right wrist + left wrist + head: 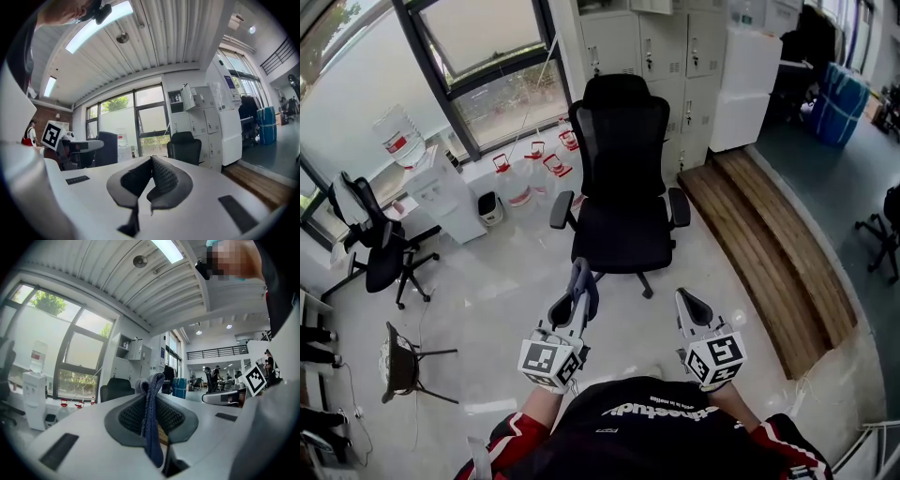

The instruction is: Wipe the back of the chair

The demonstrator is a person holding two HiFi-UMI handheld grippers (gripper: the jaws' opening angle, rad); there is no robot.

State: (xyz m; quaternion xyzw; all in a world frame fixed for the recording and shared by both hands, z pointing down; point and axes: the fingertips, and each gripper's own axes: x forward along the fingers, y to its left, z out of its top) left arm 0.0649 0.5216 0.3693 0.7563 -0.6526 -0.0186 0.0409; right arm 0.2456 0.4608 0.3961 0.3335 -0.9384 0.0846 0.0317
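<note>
Slippage is your first worry: your left gripper (575, 302) is clamped on a blue cloth (584, 283) by only a narrow fold, and dragging it across the backrest (622, 141) could tug it free. The chair (623, 178) stands ahead of both grippers, well apart from them, with its seat (623, 239) facing you. If it rolls or swivels under pressure, you lose contact. Both grippers sit low, close to your body, pointing toward the chair. Your right gripper (689, 305) has its jaws together on nothing.

hand-held grippers (578, 292) (683, 298): 2; cloth (585, 281): 1; office chairs (621, 164) (381, 255) (888, 223): 3; water dispenser (448, 199): 1
</note>
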